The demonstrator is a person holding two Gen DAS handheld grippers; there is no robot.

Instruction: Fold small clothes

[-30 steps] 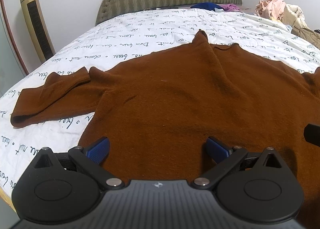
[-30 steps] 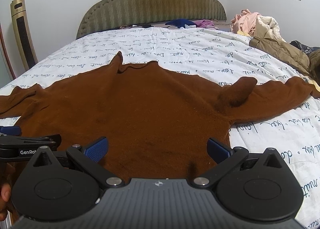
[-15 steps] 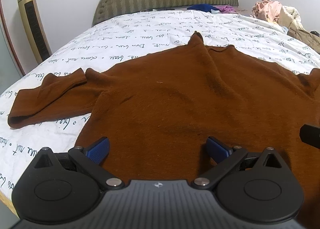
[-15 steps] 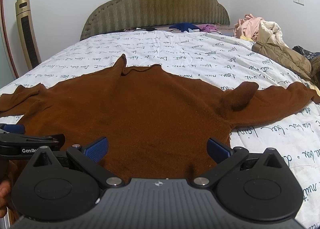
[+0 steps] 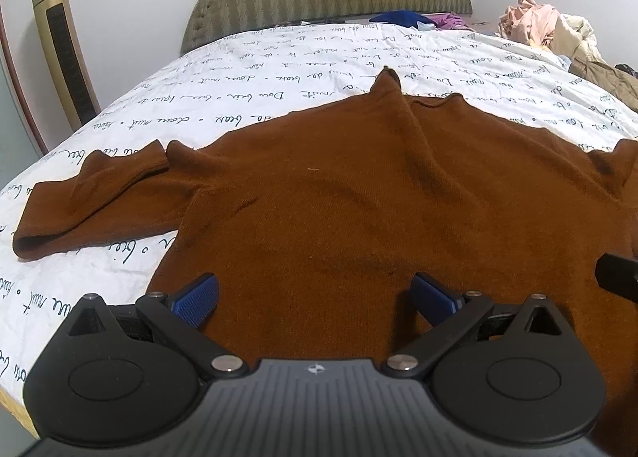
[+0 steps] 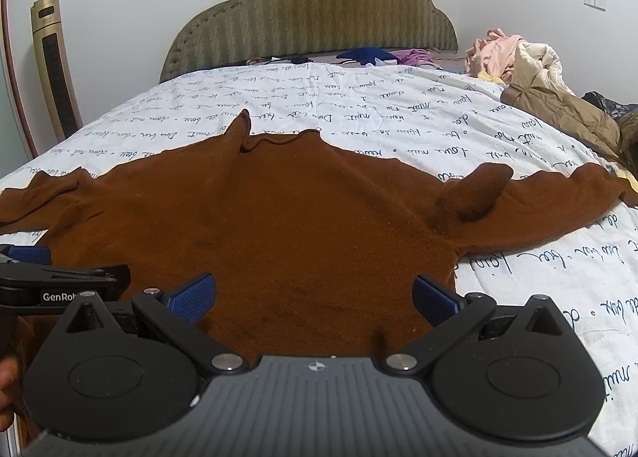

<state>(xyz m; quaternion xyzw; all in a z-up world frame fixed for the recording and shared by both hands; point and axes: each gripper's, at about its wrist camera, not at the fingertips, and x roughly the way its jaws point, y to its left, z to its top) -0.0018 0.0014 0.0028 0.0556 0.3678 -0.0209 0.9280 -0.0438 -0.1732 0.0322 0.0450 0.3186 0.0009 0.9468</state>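
Note:
A brown sweater [image 5: 359, 197] lies spread flat on the bed, collar away from me, sleeves out to both sides; it also shows in the right wrist view [image 6: 279, 217]. My left gripper [image 5: 315, 297] is open and empty over the sweater's lower left part. My right gripper [image 6: 315, 297] is open and empty over its lower right part. The left sleeve [image 5: 91, 201] is wrinkled. The right sleeve [image 6: 558, 205] has a raised fold near the shoulder. The left gripper [image 6: 60, 281] shows at the left edge of the right wrist view.
The bed has a white sheet with script print [image 5: 279, 70] and a padded olive headboard [image 6: 311, 18]. A pile of clothes [image 6: 526, 66] and a tan jacket [image 6: 566, 114] lie at the right. A gold tower fan [image 5: 63, 46] stands at the left.
Both grippers have risen and drawn back slightly, so the sweater sits lower and farther in both views. Both stay open. The sweater has not moved.

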